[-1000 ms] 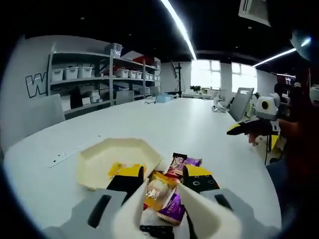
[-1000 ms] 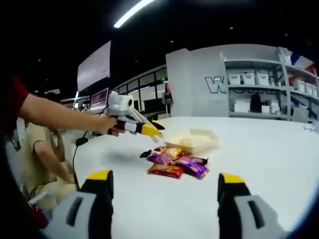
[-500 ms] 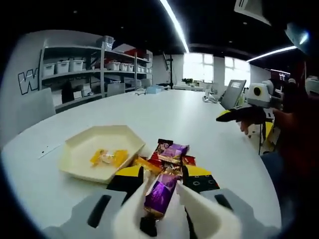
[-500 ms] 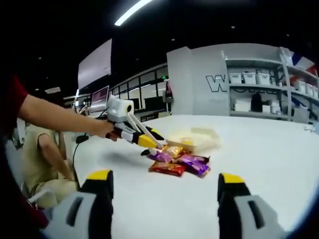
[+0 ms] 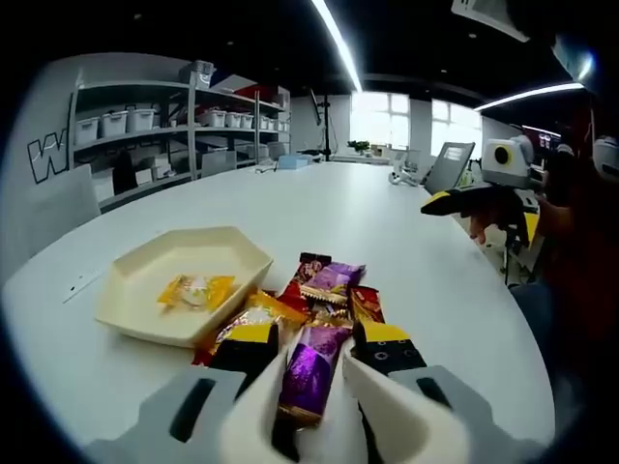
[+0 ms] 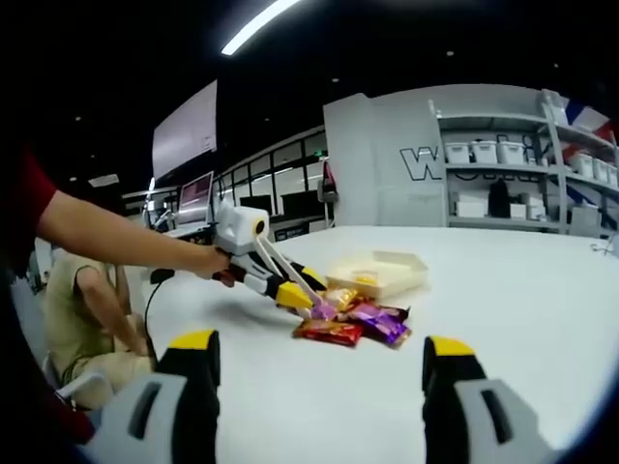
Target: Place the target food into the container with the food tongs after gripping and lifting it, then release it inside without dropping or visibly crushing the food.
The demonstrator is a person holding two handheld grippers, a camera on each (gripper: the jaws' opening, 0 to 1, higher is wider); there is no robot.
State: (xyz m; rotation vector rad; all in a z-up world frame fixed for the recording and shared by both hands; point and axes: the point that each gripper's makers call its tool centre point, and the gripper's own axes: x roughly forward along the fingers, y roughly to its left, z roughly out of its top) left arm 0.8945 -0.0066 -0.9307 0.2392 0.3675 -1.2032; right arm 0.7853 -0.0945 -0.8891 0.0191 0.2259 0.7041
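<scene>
Left gripper view: left gripper (image 5: pixel 314 362) with white tongs (image 5: pixel 253 411) set along its jaws, arms partly closed around a purple packet (image 5: pixel 311 367). Whether the tips press the packet or only flank it cannot be told. The packet seems to lie at the near edge of a snack pile (image 5: pixel 319 290) on the white table (image 5: pixel 387 222). Cream hexagonal tray (image 5: pixel 145 290) just left of the pile, one yellow sweet (image 5: pixel 196 288) inside. Right gripper (image 5: pixel 484 198) far right, above the table.

Right gripper view: right gripper (image 6: pixel 319 377) wide open, nothing between the jaws, well apart from the pile (image 6: pixel 353 319). Left gripper (image 6: pixel 290 290) slants down with its tip at the pile; tray (image 6: pixel 382 273) behind.

Risk: the glossy wrapper may slip out on the lift if held at its end; harder squeezing would crush it; neighbouring packets may drag along
</scene>
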